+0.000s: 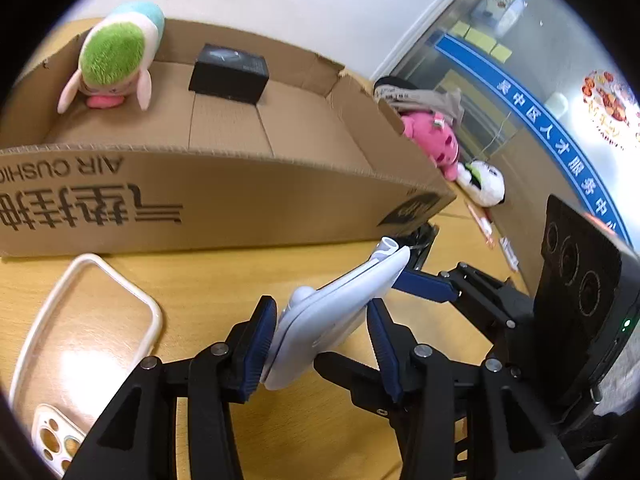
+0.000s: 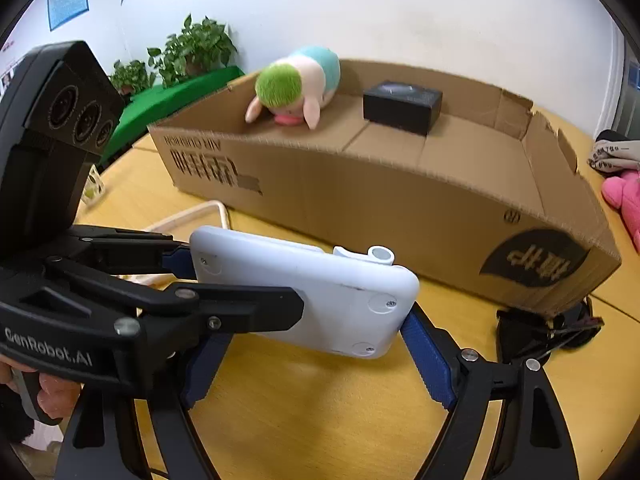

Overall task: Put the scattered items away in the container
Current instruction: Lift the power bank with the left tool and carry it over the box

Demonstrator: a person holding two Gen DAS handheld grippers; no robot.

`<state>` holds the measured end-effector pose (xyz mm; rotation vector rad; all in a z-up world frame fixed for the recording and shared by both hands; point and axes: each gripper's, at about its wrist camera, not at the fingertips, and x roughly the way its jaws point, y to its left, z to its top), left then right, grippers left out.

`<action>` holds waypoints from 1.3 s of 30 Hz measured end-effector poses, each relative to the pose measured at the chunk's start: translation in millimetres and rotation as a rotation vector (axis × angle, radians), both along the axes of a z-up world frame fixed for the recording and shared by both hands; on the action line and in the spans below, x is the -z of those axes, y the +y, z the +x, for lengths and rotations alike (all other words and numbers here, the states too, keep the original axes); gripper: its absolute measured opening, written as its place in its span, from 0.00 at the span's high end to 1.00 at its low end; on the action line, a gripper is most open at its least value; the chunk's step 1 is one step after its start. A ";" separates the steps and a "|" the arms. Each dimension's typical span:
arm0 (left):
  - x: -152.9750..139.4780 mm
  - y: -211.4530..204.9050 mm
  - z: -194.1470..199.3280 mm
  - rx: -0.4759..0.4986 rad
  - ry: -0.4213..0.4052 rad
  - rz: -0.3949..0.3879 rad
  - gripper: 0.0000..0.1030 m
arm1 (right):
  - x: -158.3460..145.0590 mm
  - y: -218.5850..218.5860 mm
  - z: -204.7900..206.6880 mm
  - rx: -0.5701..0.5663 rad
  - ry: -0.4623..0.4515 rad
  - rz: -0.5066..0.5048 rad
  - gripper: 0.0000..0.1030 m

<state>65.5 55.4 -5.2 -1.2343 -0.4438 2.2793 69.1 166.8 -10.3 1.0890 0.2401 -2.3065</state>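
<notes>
A flat white plastic device (image 1: 332, 316) with a small nozzle is held above the yellow table. My left gripper (image 1: 320, 340) is shut on its near end. My right gripper (image 2: 316, 344) brackets its other end (image 2: 320, 296); its right pad touches the device's corner, its left finger is hidden behind the left gripper. The open cardboard box (image 1: 224, 196) stands just beyond, also in the right wrist view (image 2: 400, 216). Inside it lie a green-headed plush (image 1: 116, 60) and a black box (image 1: 230, 72).
A white phone case (image 1: 60, 344) lies on the table at the left. A pink plush (image 1: 436, 140), a white plush (image 1: 482, 182) and a cloth bag (image 1: 420, 96) lie right of the box. A black object (image 2: 536, 328) sits at the box's right corner. Plants (image 2: 188, 52) stand behind.
</notes>
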 end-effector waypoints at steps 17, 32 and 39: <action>-69.0 -6.4 -6.5 -0.023 0.162 -0.029 0.56 | -59.7 -0.2 -9.6 -0.002 0.095 -0.096 0.16; -141.8 -25.7 -71.4 -0.038 0.302 -0.063 0.56 | -128.0 -18.5 -80.7 0.000 0.187 -0.166 0.16; -151.9 -35.8 -98.8 -0.040 0.318 -0.054 0.56 | -140.7 -30.7 -107.2 0.016 0.205 -0.172 0.16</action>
